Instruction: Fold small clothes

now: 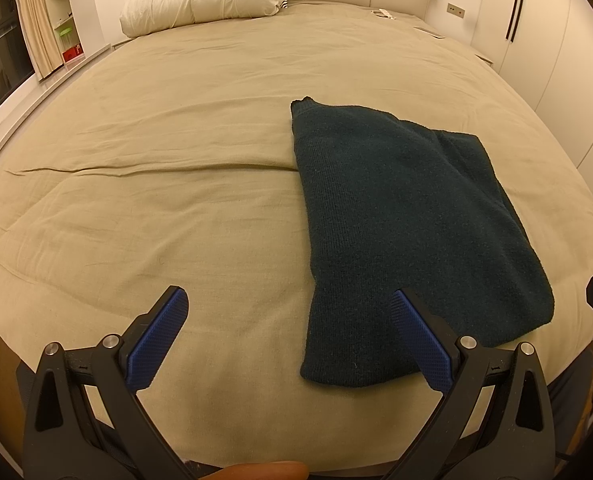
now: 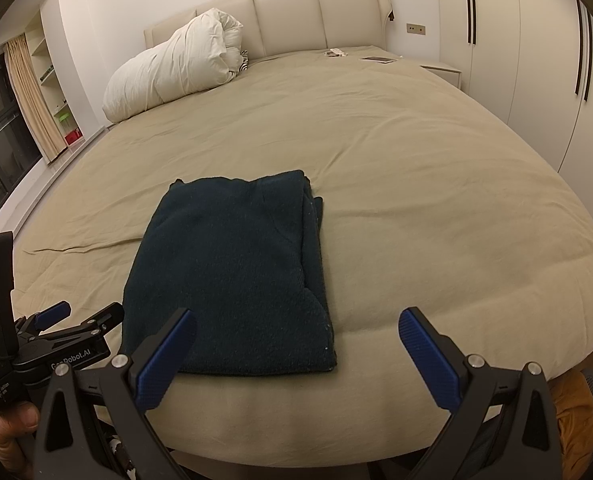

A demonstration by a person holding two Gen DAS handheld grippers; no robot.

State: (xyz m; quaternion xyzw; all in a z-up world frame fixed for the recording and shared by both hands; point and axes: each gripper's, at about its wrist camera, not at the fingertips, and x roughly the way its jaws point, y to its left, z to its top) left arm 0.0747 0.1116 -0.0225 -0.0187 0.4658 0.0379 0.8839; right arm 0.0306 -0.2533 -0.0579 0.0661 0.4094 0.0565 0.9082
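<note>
Left wrist view: the left gripper (image 1: pixel 288 336) hangs over the near edge of the bed (image 1: pixel 176 200), its blue-padded jaws spread wide and holding nothing; the right-hand pad overlaps the near left corner of the dark green knit garment (image 1: pixel 408 224) in the picture, though contact cannot be confirmed. The garment lies flat on the tan bedspread as a compact rectangle, layered edges showing along its right side, which suggests the folding is largely complete. Right wrist view: the right gripper (image 2: pixel 296 356) is likewise fully open and empty, poised just short of the garment's (image 2: pixel 232 272) near hem, with the left gripper (image 2: pixel 76 320) visible beside it at lower left. Both tools sit back from the cloth, probably either releasing a finished fold or lining up for one more halving. A rolled white duvet (image 2: pixel 172 72) rests near the padded headboard (image 2: pixel 288 20), well apart from the work area.
</note>
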